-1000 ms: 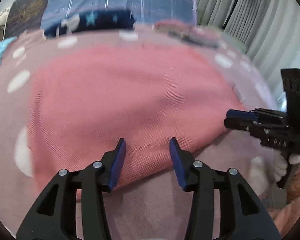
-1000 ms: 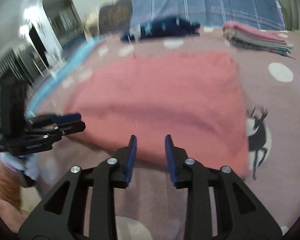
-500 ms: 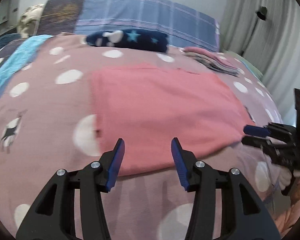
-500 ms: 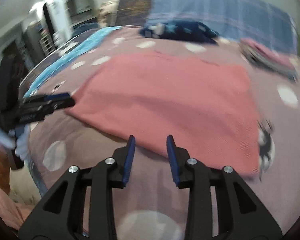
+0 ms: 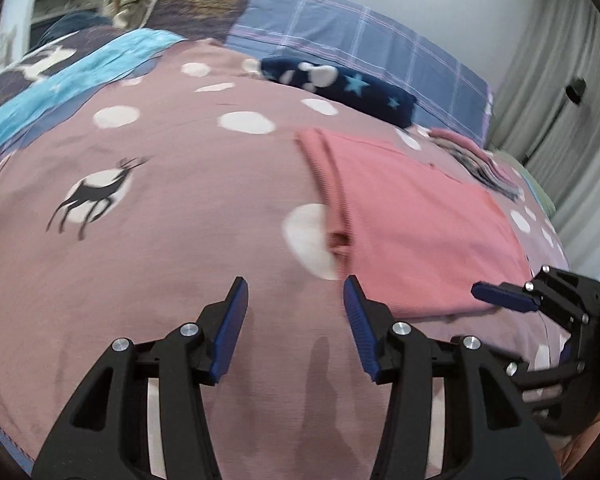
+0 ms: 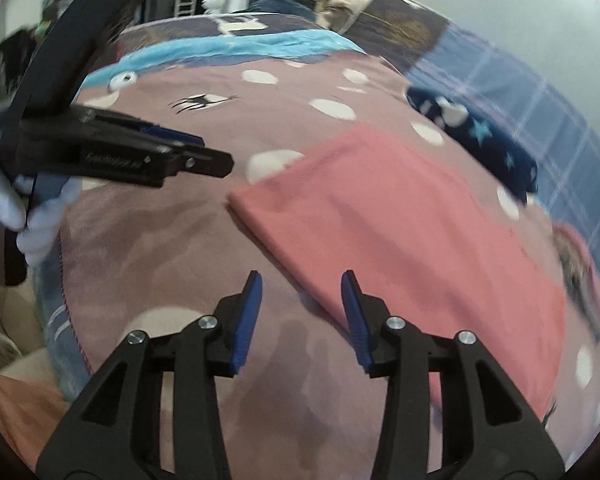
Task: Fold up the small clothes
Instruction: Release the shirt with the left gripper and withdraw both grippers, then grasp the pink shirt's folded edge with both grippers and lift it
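Pink garment (image 5: 416, 232) lies flat and folded on the bed's mauve dotted cover (image 5: 180, 208), the landmark for all else. Only the left wrist view shows a deer print (image 5: 96, 196) on the cover left of the garment, and a small pucker at the garment's left edge. Only the right wrist view shows a white-gloved hand (image 6: 16, 208) gripping the left gripper (image 6: 204, 152), left of the garment's near corner; whether its fingers are apart cannot be told there. In its own view the left gripper (image 5: 294, 312) hovers with fingers apart, just short of the garment's near left edge. The right gripper (image 6: 300, 308) also hovers with fingers apart, its right finger (image 6: 352, 312) over the garment's near edge. Bare cover stretches left of the garment. Beyond the garment's far edge lies a navy star-printed cloth (image 5: 340, 84), with a stack of folded clothes (image 5: 480, 160) to its right.
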Demonstrator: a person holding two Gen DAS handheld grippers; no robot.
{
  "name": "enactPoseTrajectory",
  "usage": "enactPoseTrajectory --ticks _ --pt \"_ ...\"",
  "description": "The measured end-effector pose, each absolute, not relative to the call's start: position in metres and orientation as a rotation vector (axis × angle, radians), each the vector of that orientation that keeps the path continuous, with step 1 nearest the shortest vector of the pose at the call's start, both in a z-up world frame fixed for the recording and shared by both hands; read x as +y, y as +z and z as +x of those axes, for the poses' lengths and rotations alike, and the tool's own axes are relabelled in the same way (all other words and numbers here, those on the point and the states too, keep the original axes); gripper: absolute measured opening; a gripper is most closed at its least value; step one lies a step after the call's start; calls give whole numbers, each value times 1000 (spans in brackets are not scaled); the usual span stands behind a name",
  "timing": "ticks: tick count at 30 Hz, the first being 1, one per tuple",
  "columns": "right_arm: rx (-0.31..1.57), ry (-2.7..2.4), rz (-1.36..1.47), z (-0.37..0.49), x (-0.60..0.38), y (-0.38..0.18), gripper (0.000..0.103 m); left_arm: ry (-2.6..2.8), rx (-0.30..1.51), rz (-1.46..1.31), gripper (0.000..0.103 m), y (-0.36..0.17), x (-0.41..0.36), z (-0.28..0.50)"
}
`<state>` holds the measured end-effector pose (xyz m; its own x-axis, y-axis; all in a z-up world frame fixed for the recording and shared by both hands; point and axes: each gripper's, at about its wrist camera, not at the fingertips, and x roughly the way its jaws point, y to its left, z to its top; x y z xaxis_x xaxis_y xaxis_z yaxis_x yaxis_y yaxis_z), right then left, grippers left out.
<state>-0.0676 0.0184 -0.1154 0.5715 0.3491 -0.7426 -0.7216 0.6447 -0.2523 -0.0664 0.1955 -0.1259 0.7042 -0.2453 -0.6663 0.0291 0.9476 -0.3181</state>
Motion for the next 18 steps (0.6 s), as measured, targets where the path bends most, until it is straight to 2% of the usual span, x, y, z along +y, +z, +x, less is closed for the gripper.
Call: enactPoseTrajectory --ticks 7,18 --pt "671 613 -794 -64 68 -142 45 -158 761 -366 51 -129 221 -66" --pt "536 462 -953 -48 118 -160 43 -233 723 -463 51 -124 246 -33"
